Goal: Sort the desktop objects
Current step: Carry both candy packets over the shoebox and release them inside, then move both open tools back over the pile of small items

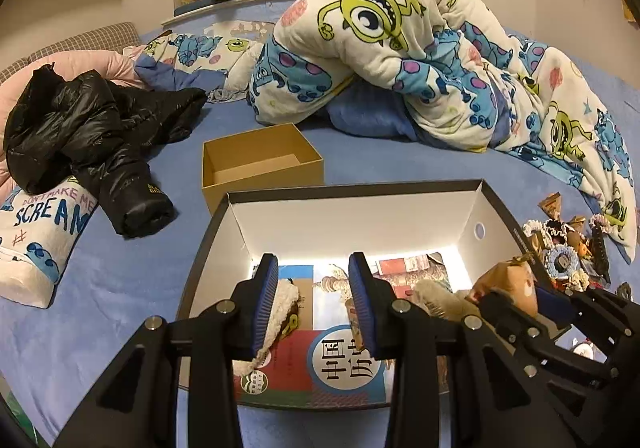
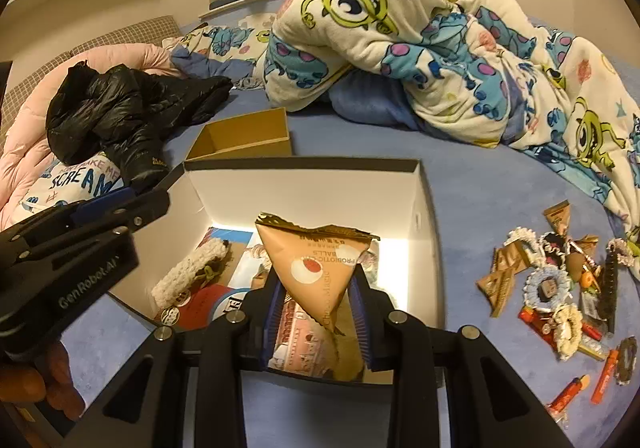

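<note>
A large black box with white inner walls lies open on the blue bed; it also shows in the right wrist view. Books and a white fluffy scrunchie lie in it. My left gripper is open and empty above the box. My right gripper is shut on a triangular brown snack packet held over the box; the packet shows in the left wrist view. A pile of scrunchies, packets and small snacks lies right of the box.
A small open brown cardboard box stands behind the big box. A black jacket and a printed pillow lie to the left. A cartoon blanket is heaped at the back and right.
</note>
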The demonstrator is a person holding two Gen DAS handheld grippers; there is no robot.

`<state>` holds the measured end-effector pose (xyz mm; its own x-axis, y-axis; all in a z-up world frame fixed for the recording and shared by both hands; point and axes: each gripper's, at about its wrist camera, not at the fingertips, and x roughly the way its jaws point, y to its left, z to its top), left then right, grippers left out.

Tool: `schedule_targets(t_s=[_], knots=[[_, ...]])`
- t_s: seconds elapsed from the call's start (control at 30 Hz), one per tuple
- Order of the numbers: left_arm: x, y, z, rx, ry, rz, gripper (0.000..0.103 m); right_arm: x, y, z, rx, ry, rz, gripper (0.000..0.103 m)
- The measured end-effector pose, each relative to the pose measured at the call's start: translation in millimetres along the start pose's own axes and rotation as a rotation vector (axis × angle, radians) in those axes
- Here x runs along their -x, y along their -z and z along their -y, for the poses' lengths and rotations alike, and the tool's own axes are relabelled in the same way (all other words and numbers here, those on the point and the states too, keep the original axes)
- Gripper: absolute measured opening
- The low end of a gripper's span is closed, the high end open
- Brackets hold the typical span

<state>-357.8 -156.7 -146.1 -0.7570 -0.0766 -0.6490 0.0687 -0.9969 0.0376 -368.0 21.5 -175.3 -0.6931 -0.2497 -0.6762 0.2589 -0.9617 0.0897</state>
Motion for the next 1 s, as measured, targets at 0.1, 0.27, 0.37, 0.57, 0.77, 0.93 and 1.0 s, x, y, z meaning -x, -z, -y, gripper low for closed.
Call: schedule_targets(t_s=[0.1,0.27,0.37,0.57,0.77,0.93,1.0], knots=[[-3.9,1.9,3.8,-0.008,0.009,-0.007,0.037,-4.7,1.8,-2.9,0.002,-0.006,-0.010,0.032],[-7.7,3.5,8.6,-0.028,-0.006,-0.015,0.037,-9.1,5.5,-3.7,0.002,-0.007,-0.017,0.033],[-7.2,2.5,7.8,-0.031,-0.023,-0.010,0.058,-10.0,6.6,-3.9,0.007,0.002,-0.012,0.041],[-1.9,0.7,7.0,-0.027,-0.038,0.021,0.078,-5.1,3.3,-1.4,0.000,0.008,0.005,0.069],[4.8,-2.3,4.7,0.011,-0.003,0.053,0.088,3.0,-0.6,6.0,-0.022,0.013,0.020,0.078],[7.5,-4.4,14.6,-0.002,-0.003,0.063,0.093,8.0,-3.3,16.4,-0.039,0.038,0.025,0.078],[7.9,-5.1,18.2,-0.001,0.001,0.066,0.097,10.2,-3.2,19.9,-0.039,0.048,0.027,0.078]])
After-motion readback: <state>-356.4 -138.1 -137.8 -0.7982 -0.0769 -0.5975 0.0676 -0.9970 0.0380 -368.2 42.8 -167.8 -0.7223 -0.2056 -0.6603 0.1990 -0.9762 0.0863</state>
